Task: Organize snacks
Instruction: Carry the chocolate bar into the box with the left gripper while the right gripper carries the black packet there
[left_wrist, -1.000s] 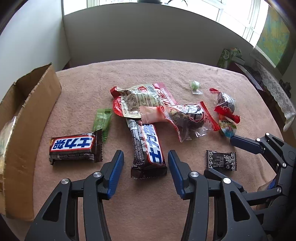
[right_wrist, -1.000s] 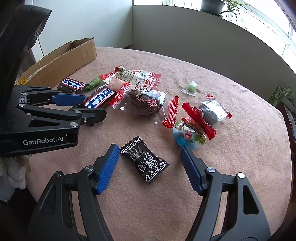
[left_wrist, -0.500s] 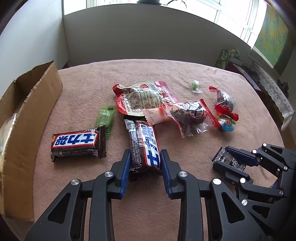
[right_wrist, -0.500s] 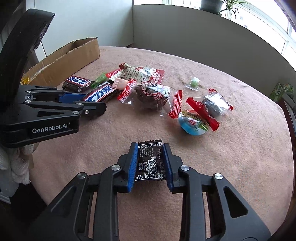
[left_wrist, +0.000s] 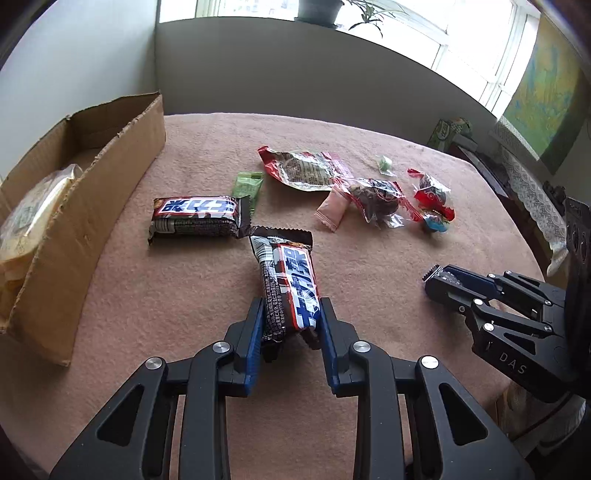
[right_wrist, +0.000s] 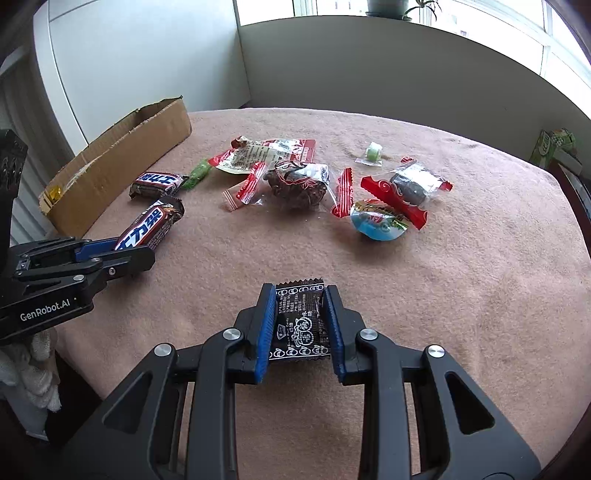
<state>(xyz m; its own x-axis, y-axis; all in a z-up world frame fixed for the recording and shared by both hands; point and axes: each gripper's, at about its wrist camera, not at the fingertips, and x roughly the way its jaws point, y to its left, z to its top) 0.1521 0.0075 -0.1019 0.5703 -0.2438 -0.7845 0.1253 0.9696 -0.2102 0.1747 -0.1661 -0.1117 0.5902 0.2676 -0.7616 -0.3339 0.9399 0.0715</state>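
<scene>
between the clamped left hand-held gripper (left_wrist: 290, 325) pads, a chocolate bar (left_wrist: 286, 284) (right hand-held gripper (right_wrist: 300, 325) likewise, black packet (right_wrist: 301, 321))

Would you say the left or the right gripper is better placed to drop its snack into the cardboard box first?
Left, probably: the left gripper, holding the chocolate bar, is nearer the cardboard box.

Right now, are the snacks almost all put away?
Not yet. The brown cardboard box holds only a pale clear-wrapped snack. The left gripper grips a brown chocolate bar; the right gripper grips a small black candy packet. A second chocolate bar, a green packet and the red-wrapped snacks lie on the pink cloth.
</scene>
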